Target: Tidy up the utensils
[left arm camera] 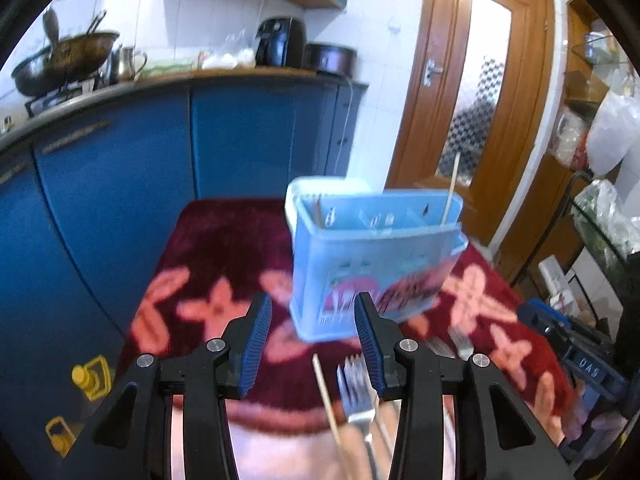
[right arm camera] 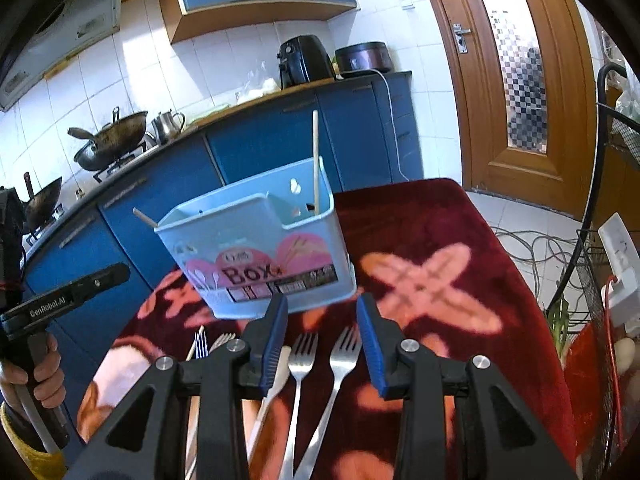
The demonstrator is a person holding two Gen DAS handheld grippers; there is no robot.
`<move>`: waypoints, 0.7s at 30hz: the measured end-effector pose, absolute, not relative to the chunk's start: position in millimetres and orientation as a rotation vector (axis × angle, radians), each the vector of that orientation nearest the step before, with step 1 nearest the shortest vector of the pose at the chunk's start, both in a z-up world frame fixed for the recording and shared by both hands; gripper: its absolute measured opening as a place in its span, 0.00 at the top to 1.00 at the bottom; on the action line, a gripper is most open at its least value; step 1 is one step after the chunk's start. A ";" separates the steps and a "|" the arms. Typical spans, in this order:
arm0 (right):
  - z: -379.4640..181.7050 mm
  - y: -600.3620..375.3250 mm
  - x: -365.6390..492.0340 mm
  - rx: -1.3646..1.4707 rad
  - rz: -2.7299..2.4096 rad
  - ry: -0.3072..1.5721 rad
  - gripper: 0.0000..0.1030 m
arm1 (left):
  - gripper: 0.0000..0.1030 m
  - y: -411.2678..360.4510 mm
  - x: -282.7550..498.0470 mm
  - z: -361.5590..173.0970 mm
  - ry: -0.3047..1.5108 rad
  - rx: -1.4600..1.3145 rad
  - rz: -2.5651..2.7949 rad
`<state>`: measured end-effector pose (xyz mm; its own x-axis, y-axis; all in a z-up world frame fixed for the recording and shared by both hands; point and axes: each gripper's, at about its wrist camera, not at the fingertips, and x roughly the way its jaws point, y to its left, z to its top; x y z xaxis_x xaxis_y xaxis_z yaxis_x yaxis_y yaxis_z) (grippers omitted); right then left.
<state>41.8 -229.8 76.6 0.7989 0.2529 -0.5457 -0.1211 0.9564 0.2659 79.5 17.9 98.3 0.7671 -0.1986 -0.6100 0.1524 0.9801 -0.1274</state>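
Observation:
A light blue plastic utensil box [right arm camera: 264,256] stands on a dark red flowered cloth; it also shows in the left wrist view [left arm camera: 372,256]. Wooden chopsticks [right arm camera: 315,160] stick up from its compartments. Steel forks [right arm camera: 302,364] and a loose chopstick [left arm camera: 326,396] lie on the cloth in front of the box. My left gripper [left arm camera: 314,336] is open and empty, just short of the box. My right gripper [right arm camera: 322,336] is open and empty above the forks.
The cloth-covered table [right arm camera: 432,280] stands by blue kitchen cabinets [left arm camera: 120,184] with woks [right arm camera: 108,136] and appliances on the counter. A wire rack [right arm camera: 600,300] stands at the right. A wooden door [left arm camera: 472,92] is behind.

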 end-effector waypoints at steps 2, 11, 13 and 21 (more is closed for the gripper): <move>72.8 -230.0 41.1 0.218 0.202 0.629 0.62 | 0.57 19.5 78.5 88.8 0.704 -0.069 -0.181; 49.9 -230.4 51.9 0.225 0.193 0.732 0.62 | 0.57 26.0 84.9 58.8 0.804 -0.079 -0.155; 44.1 -231.6 55.9 0.237 0.197 0.756 0.62 | 0.57 26.1 87.5 51.8 0.827 -0.080 -0.151; 23.2 -239.9 70.4 0.278 0.192 0.840 0.62 | 0.57 24.8 99.0 25.4 0.903 -0.096 -0.136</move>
